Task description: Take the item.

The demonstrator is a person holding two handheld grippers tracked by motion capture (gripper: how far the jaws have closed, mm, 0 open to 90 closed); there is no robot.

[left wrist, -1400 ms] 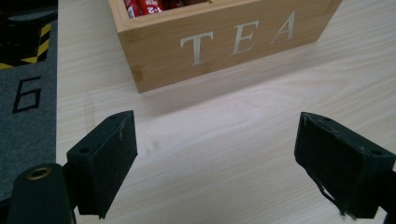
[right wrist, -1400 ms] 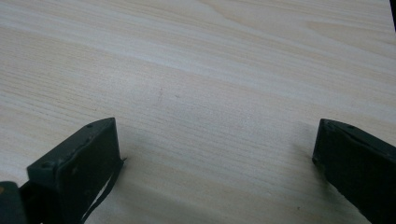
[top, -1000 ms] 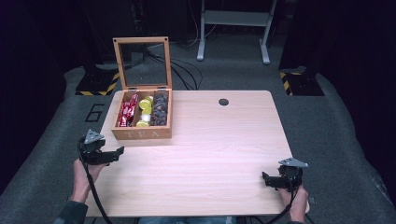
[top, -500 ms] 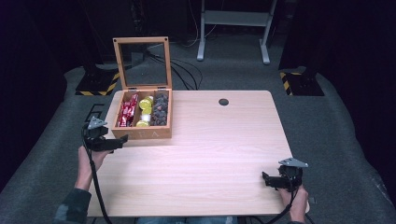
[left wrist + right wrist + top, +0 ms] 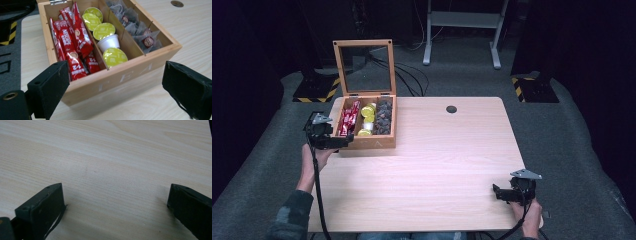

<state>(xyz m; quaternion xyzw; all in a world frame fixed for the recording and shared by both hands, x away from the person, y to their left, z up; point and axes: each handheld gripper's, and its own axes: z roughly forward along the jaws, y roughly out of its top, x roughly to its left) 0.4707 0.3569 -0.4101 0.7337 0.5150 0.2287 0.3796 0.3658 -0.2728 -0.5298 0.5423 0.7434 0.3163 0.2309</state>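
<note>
So the wooden tea box (image 5: 364,142) sits at the far-left part of the table (image 5: 437,170), glass lid (image 5: 364,67) standing open. It's dead ahead of the left gripper (image 5: 343,144), which is right at the box's front-left corner, way nearer than the right gripper (image 5: 496,192) parked low at the near-right edge over bare wood.

In the left gripper view, the box's front wall (image 5: 120,75) runs across between the jaws, and the three compartments stretch away from it. Left one's stuffed with shiny red sticks (image 5: 72,47) lying lengthwise, the middle has round pods (image 5: 115,56) with green foil tops, plus one white pod tipped on its side, and the right holds crinkly dark tea bags (image 5: 140,27).

Left jaws have just been opening and now stand wide apart with nothing pinched. Right jaws are spread too, empty. My guess is the left goes in for something.
</note>
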